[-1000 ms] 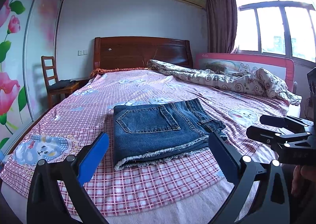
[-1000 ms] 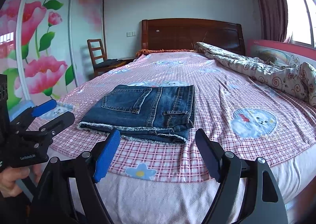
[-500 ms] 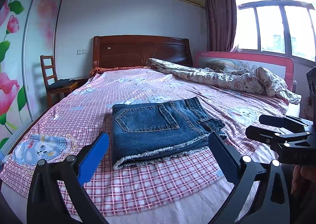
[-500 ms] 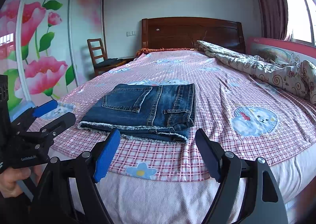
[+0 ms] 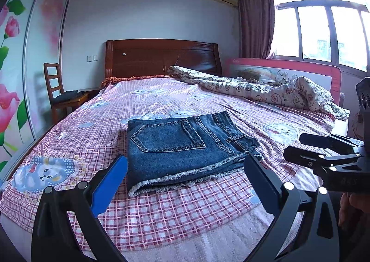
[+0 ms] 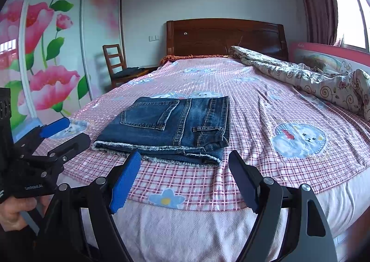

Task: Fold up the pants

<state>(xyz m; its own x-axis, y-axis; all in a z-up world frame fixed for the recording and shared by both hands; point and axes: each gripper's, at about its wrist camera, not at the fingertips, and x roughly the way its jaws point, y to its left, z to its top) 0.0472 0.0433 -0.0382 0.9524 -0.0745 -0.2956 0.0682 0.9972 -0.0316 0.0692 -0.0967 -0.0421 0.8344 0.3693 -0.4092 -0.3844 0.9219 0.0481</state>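
Note:
Dark blue denim pants [image 5: 182, 146] [image 6: 171, 127] lie folded into a compact stack near the foot edge of the bed, back pocket up, frayed hems toward me. My left gripper [image 5: 185, 178] hovers just short of the stack, open, nothing between its fingers. My right gripper [image 6: 185, 176] also stands open and empty, over the bed edge in front of the stack. Each gripper shows in the other's view: the right gripper [image 5: 300, 148] at the right side, the left gripper [image 6: 67, 132] at the left side.
The bed [image 5: 175, 211] has a pink checked sheet, with a rumpled floral quilt [image 5: 266, 88] along its far right side and a pink guard rail [image 5: 300, 72] behind. A wooden chair [image 5: 60, 93] stands at the left by the flowered wardrobe [image 6: 46, 53]. A wooden headboard [image 6: 226, 37] is at the back.

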